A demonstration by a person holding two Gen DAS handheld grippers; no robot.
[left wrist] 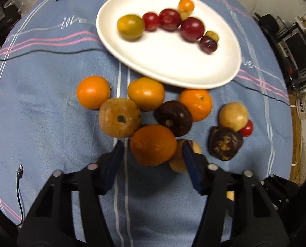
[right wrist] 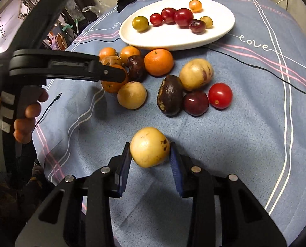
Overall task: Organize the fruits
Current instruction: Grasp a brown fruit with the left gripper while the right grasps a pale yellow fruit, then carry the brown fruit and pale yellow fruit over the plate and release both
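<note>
Blue tablecloth [right wrist: 235, 123], right gripper [right wrist: 150, 150] fingers clamping yellow fruit [right wrist: 149, 147], left gripper [left wrist: 153, 150] fingers bracketing orange [left wrist: 153, 144], contact unclear

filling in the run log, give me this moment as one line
left hand-held gripper: around orange, grip unclear | right hand-held gripper: shut on yellow fruit | plate: small fruits

A white oval plate [right wrist: 218, 35] sits at the far side of the blue striped cloth-covered tabletop [right wrist: 245, 144], with small round red and yellow fruits [right wrist: 183, 17] lined up on it. Nearer lies a cluster of loose oranges and dark fruits [right wrist: 159, 62].
</note>
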